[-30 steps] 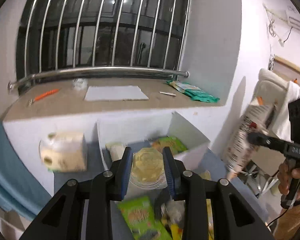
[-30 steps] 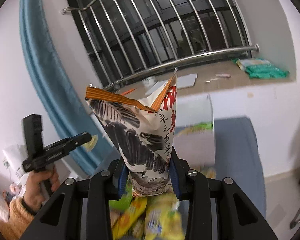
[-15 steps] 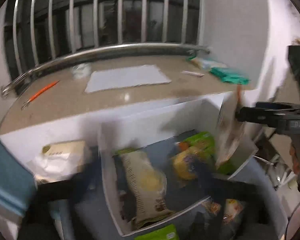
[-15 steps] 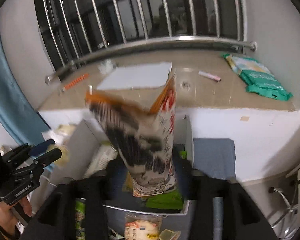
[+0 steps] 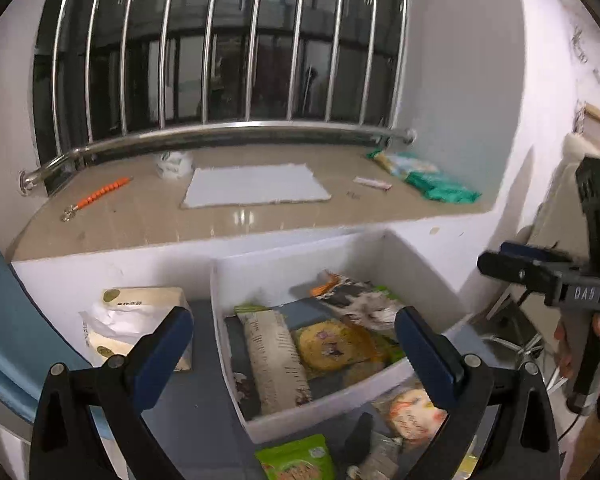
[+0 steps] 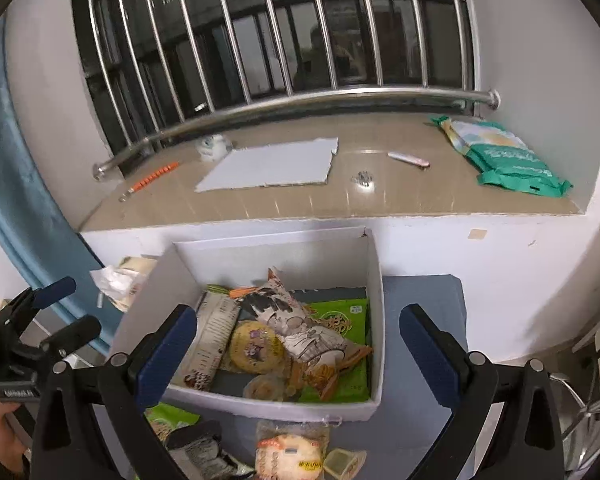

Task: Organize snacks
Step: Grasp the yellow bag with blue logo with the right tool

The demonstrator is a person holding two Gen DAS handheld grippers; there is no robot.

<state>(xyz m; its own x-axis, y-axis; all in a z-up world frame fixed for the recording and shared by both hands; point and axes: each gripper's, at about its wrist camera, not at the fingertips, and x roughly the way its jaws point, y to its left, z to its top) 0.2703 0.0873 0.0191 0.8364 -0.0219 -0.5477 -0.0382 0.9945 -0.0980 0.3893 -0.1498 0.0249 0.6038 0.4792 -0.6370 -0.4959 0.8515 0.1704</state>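
Both grippers spread wide and empty above the white box (image 5: 384, 384) of snacks.

Left wrist view: the left gripper (image 5: 294, 340) has its jaws wide apart over the box. Inside, the long pack (image 5: 276, 360) lies lengthwise front to back, the round yellow pack (image 5: 328, 344) beside it, and the black-and-white bag (image 5: 360, 300) lies flat toward the far right corner, orange end toward the back wall. A tissue pack (image 5: 136, 320) sits left of the box; the right gripper (image 5: 500, 260) hangs at the right. Right wrist view: the right gripper (image 6: 298, 344) is released. The bag (image 6: 300, 328) lies diagonally on the green packet (image 6: 348, 316), its long axis running from far left to near right. A round snack (image 6: 288, 456) lies before the box wall (image 6: 284, 408).
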